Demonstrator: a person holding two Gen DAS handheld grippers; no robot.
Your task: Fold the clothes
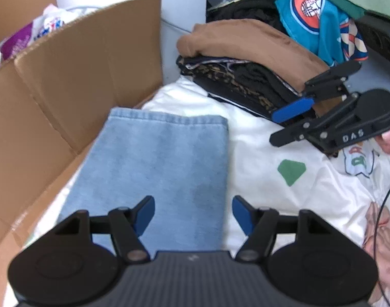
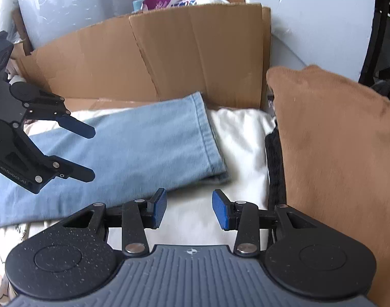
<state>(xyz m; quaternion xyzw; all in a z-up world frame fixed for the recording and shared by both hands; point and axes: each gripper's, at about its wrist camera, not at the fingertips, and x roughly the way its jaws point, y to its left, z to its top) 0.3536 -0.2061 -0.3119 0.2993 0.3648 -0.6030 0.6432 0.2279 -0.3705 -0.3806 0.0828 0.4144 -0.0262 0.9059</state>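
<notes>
Lying flat, jeans [image 1: 156, 168] beneath open left claw [image 1: 193, 213].

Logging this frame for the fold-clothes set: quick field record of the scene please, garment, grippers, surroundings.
garment: light blue jeans, lying flat on the white bedding, hem toward the cardboard
left gripper: open, above the jeans, nothing between pads
right gripper: open, empty, over bedding beside the hem
stack: folded clothes topped by a brown garment, right of the jeans
backdrop: cardboard flaps
</notes>
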